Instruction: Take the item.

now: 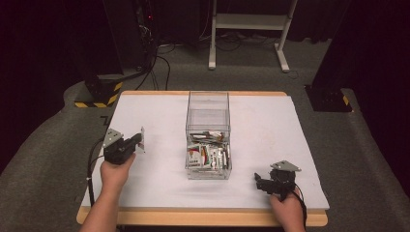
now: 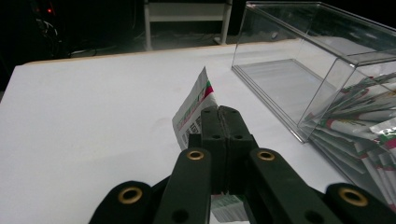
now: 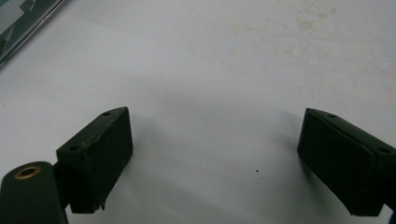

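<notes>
Where clenched on a sachet (image 2: 196, 108), left tongs (image 2: 224, 116) pinching its lower part, printed upper corner standing free above the jaws, just left of the clear box (image 1: 208, 135). Right tongs (image 3: 215, 163) released, jaws wide apart over bare white counter (image 3: 224, 70), near the box's front right corner. More sachets (image 1: 208, 155) heaped in the box's near end, far end bare. Judged light, thin, floppy and slick; best pinched flat near an edge, firmly, without crushing the contents.

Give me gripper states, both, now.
Left gripper: closed on a sachet, held off the table, left of the clear box.
Right gripper: open, empty, over bare table.
</notes>
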Demonstrator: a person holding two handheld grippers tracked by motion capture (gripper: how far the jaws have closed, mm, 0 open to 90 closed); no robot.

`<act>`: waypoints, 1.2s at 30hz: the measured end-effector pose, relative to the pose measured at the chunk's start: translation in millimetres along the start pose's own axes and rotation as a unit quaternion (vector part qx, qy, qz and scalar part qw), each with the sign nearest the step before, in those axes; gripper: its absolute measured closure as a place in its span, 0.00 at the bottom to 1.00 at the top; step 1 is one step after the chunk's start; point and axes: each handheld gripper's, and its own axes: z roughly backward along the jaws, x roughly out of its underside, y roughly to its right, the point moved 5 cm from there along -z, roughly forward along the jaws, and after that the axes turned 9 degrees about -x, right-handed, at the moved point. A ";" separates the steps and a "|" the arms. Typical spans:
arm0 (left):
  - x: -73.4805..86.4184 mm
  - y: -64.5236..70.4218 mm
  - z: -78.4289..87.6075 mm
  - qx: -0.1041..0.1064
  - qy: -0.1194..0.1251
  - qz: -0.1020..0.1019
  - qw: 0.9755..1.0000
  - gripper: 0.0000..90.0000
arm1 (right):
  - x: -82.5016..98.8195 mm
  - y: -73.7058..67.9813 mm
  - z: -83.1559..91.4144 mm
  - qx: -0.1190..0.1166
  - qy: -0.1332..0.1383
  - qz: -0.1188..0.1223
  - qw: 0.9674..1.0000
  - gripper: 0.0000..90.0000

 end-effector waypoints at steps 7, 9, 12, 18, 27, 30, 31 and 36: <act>3.4 1.9 -9.8 0.003 -0.009 0.005 1.000 0.99 | 0.1 -0.3 0.2 0.000 0.000 -0.001 1.000 0.11; 4.8 2.9 -13.2 0.003 -0.013 0.004 1.000 0.99 | 0.1 -0.3 0.2 0.000 0.000 -0.001 1.000 0.11; 6.6 2.8 -17.4 0.002 -0.018 0.003 1.000 0.99 | 0.2 -0.3 0.2 0.000 0.001 -0.001 1.000 0.11; 10.2 3.3 -25.2 -0.002 -0.031 -0.005 1.000 0.99 | 0.2 -0.3 0.2 0.000 0.001 -0.001 1.000 0.11; 11.0 10.2 -31.5 -0.004 -0.036 -0.012 0.999 0.99 | 0.3 -0.4 0.2 -0.001 0.001 0.000 1.000 0.11; 10.6 12.7 -33.8 -0.003 -0.036 -0.011 0.999 0.99 | 0.3 -0.4 0.2 0.000 0.001 0.000 1.000 0.11; 10.7 14.7 -35.1 -0.002 -0.036 -0.009 0.999 0.99 | 0.2 -0.1 0.2 0.000 0.002 0.002 1.000 0.11; 12.5 23.0 -40.4 0.003 -0.039 -0.013 0.999 0.99 | 0.3 -0.2 0.2 0.000 0.002 0.001 1.000 0.11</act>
